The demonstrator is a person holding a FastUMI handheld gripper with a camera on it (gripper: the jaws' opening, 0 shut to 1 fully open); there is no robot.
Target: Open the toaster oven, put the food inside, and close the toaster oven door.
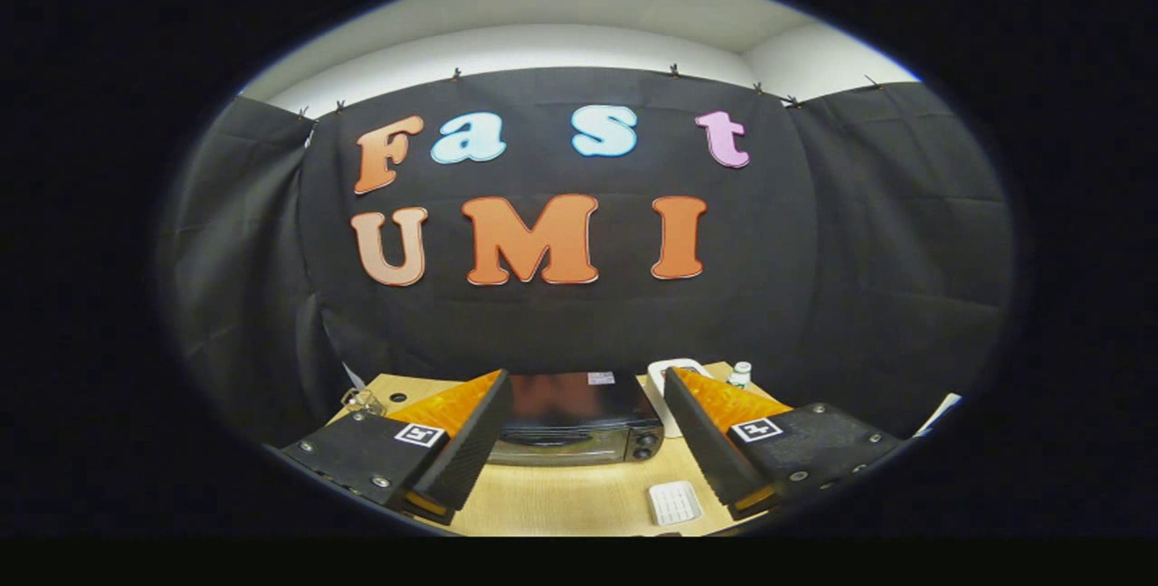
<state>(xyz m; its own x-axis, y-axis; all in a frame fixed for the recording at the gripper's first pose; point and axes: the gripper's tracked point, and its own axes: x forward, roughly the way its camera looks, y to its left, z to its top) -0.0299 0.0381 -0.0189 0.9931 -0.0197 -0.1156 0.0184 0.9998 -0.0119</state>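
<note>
Gripper: The gripper point(579, 450) hangs above a wooden table point(579, 500), its two black fingers point(470, 446) spread wide with nothing between the pads and nothing touching them.

Fingers: Each finger carries an orange ribbed inner block and a small black-and-white square marker on its top face; the ridged black pads face each other across the gap.

Toaster oven: The dark toaster oven point(574, 419) sits on the table beyond the fingers, framed in the gap between them. Its glass door is closed, and two round knobs point(644, 446) show at the front on the side toward the right finger. A small pale sticker lies on its top.

Food: A white plate point(669, 373) rests on the table just beyond the right finger's far end, beside the oven; what lies on it is too small and too hidden by the finger to make out.

Bottle: A small white bottle with a green cap point(741, 374) stands beyond the right finger, close to the plate on the side away from the oven.

Glass item: A small clear object point(362, 401) sits on the table beyond the left finger, on its outer side, well apart from the oven.

White pad: A small white ridged rectangle point(675, 503) lies flat on the table, nearer than the oven and just inside the right finger.
</note>
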